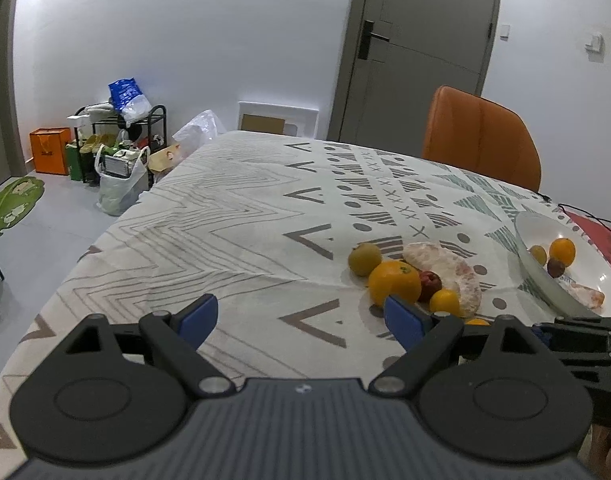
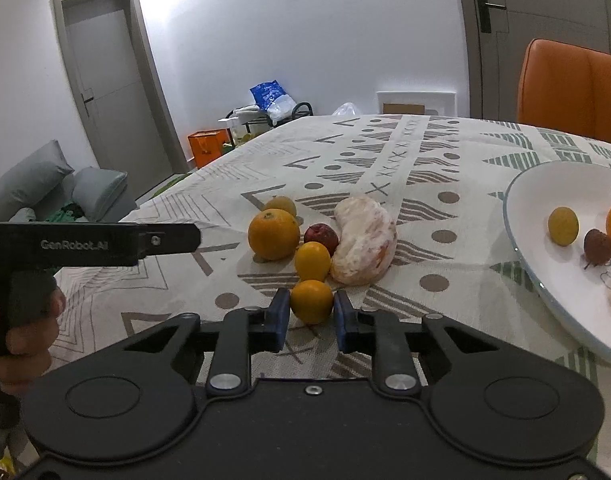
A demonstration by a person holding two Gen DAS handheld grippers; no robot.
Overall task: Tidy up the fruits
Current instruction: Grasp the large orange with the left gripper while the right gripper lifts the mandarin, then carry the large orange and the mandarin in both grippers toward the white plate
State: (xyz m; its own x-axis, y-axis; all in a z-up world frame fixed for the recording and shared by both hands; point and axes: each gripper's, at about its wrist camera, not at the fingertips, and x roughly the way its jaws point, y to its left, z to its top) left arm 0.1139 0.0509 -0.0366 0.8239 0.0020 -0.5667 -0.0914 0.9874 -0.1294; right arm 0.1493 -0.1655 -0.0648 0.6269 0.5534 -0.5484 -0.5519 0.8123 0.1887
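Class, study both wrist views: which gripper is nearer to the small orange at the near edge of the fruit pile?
Right. The right gripper has its pads on either side of the small orange, apparently touching it. The left gripper hangs open to the left of the pile, holding nothing.

Matt woven cloth covering the tabletop [image 2: 233, 184], glossy white glazed plate [image 2: 545, 184], matt black plastic right claw [image 2: 310, 316], dimpled waxy orange [image 2: 273, 234]

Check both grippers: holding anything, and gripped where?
The right gripper has a small orange fruit between its pads at the fruit's sides; whether it is firmly clamped cannot be told. The left gripper is open, holding nothing.
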